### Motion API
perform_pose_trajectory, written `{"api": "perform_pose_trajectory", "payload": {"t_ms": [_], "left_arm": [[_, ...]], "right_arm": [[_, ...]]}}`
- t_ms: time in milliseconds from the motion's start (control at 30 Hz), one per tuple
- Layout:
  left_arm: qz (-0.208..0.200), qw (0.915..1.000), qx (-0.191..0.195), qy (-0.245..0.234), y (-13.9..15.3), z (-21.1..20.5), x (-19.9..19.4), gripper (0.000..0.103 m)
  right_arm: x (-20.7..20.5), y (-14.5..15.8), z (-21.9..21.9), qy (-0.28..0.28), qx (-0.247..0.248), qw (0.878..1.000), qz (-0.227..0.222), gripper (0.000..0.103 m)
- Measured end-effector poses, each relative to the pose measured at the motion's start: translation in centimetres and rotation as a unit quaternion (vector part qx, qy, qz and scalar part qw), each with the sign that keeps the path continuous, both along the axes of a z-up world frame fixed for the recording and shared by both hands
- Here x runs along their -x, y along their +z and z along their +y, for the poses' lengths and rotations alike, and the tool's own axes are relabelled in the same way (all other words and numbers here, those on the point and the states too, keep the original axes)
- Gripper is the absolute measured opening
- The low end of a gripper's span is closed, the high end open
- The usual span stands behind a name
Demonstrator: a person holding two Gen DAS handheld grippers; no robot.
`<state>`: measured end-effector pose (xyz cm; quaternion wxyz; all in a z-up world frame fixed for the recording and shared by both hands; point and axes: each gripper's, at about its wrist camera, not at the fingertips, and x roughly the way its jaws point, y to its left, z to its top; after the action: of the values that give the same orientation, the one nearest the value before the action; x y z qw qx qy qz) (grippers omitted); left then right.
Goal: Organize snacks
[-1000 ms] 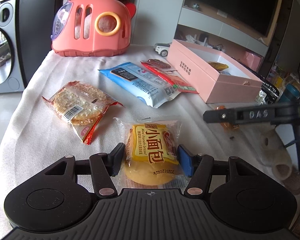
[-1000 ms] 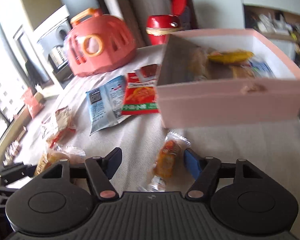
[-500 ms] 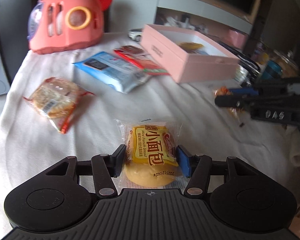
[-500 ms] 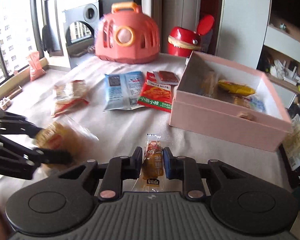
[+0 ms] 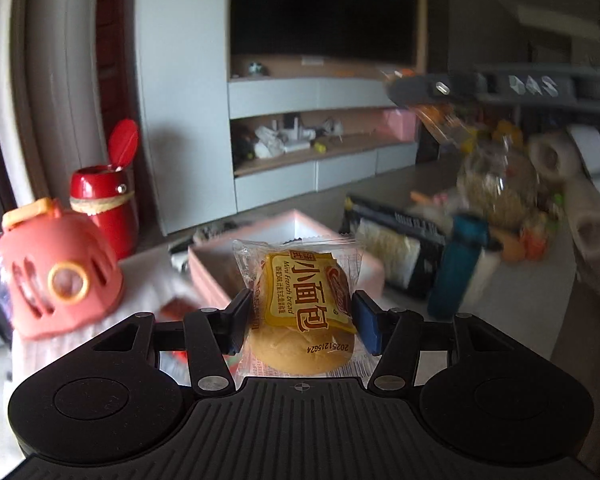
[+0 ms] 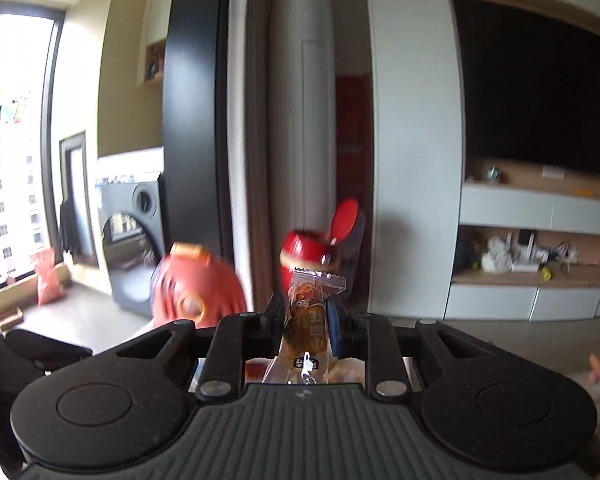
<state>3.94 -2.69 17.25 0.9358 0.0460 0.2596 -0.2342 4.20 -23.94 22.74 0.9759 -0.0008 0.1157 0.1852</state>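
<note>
My left gripper is shut on a mini French bread packet, a yellow bun in clear wrap, held up in the air in front of the open pink box. My right gripper is shut on a small orange snack sachet with a clear crimped top, also lifted high. In the left wrist view the right gripper shows at upper right with the sachet hanging blurred from it. The other snacks on the table are hidden.
A pink toy carrier and a red canister stand at the left of the white cloth; both also show blurred in the right wrist view. A blue bottle, a black basket and clutter sit right of the box.
Both grippers have lifted their packets off the table and tilted upward, so the views now look across the room. The right gripper has risen high in the left wrist view.
</note>
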Motion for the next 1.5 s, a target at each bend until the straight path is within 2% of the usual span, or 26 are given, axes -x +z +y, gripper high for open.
{"api": "perform_pose_trajectory", "payload": {"t_ms": [67, 167, 267, 333, 400, 433, 500, 567, 733, 833, 933, 1067, 1233, 1400, 1433, 1500], "left_arm": [[0.033, 0.9968, 0.070, 0.019, 0.8, 0.5, -4.5, 0.059], [0.091, 0.9866, 0.133, 0.023, -0.6, 0.3, -10.3, 0.059], [0.153, 0.9775, 0.145, -0.002, -4.7, -1.4, -14.8, 0.060], [0.192, 0.9737, 0.123, -0.006, -7.9, -2.8, -16.9, 0.059], [0.190, 0.9759, 0.107, 0.002, -9.7, -3.1, -17.8, 0.058], [0.185, 0.9761, 0.114, 0.002, -10.1, -2.8, -17.7, 0.058], [0.175, 0.9722, 0.155, -0.002, -9.9, -1.1, -16.8, 0.058], [0.154, 0.9697, 0.189, -0.001, -9.2, 1.2, -15.4, 0.058], [0.094, 0.9725, 0.200, 0.074, -7.7, 6.6, -11.5, 0.058], [0.099, 0.9652, 0.209, 0.122, -8.1, 10.0, -9.5, 0.058], [0.122, 0.9561, 0.223, 0.146, -9.9, 12.5, -7.6, 0.057], [0.134, 0.9535, 0.214, 0.164, -11.6, 14.3, -5.6, 0.057], [0.152, 0.9532, 0.208, 0.157, -13.0, 15.1, -5.2, 0.057], [0.143, 0.9597, 0.175, 0.167, -13.5, 15.5, -3.6, 0.057], [0.142, 0.9606, 0.171, 0.168, -13.5, 15.7, -3.3, 0.057], [0.142, 0.9605, 0.168, 0.171, -13.7, 16.0, -3.0, 0.057]], "right_arm": [[-2.2, 1.2, 0.2, -0.022, 0.009, 1.000, -0.005, 0.022], [-5.4, 0.7, 0.6, -0.047, 0.030, 0.998, 0.002, 0.022], [-8.5, -1.6, 0.9, -0.047, 0.034, 0.998, 0.034, 0.022], [-10.5, -3.6, 0.9, -0.050, 0.033, 0.996, 0.063, 0.022], [-12.9, -5.9, 0.8, -0.054, 0.024, 0.993, 0.107, 0.022], [-14.1, -7.0, 0.7, -0.047, 0.012, 0.990, 0.135, 0.023], [-16.2, -9.3, 0.3, -0.028, -0.022, 0.981, 0.189, 0.025], [-17.2, -11.3, 0.1, -0.022, -0.039, 0.974, 0.221, 0.032], [-17.8, -13.9, 1.7, -0.025, -0.034, 0.969, 0.243, 0.032], [-16.5, -14.9, 3.4, -0.019, -0.018, 0.969, 0.246, 0.040], [-15.1, -15.9, 4.8, -0.028, 0.022, 0.966, 0.256, 0.049], [-14.5, -17.3, 6.7, -0.046, 0.064, 0.966, 0.246, 0.051], [-17.1, -18.7, 7.3, -0.049, 0.092, 0.961, 0.254, 0.046], [-18.5, -18.9, 4.9, -0.050, 0.016, 0.951, 0.305, 0.048], [-18.2, -18.8, 4.9, -0.041, 0.013, 0.949, 0.313, 0.048], [-17.6, -18.5, 5.5, -0.032, 0.038, 0.949, 0.312, 0.049]]}}
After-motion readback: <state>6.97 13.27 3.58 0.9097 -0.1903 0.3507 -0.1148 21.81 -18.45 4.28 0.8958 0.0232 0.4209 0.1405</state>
